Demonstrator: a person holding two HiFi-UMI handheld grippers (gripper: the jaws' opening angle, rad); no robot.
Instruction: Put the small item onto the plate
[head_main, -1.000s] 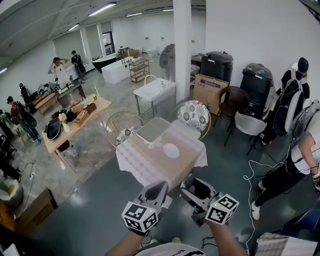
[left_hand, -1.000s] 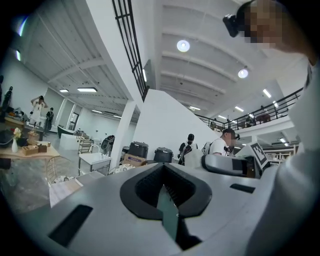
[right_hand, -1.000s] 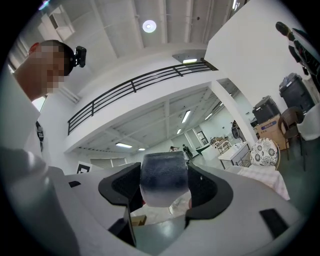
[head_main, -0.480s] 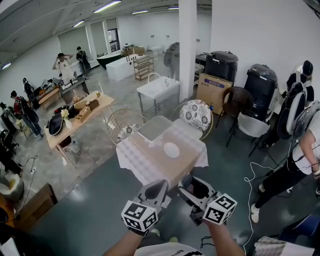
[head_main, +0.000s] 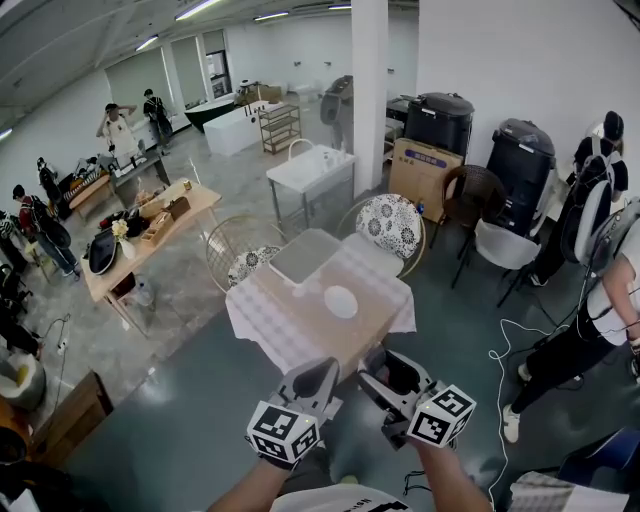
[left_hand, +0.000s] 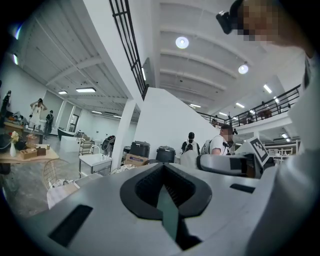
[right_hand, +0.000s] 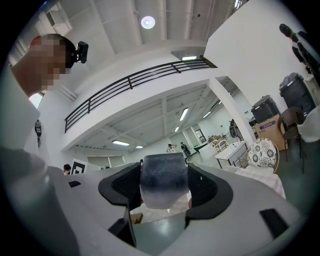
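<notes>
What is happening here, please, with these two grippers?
A person stands before a table, holding one gripper in each hand. The right gripper is shut on a small grey item. The left gripper is shut and empty. The white plate on the table looks bare; the item is not yet on it.

We saw a square table (head_main: 312, 328) standing on the grey floor (head_main: 170, 420). It was draped in a pale cloth (head_main: 254, 330) whose checked edges hung down over its sides. A round white plate (head_main: 341, 301) lay flat on the tan top, roughly at its middle. A pale rectangular tray (head_main: 305, 256) lay at the far corner, near the plate but not touching it.
</notes>
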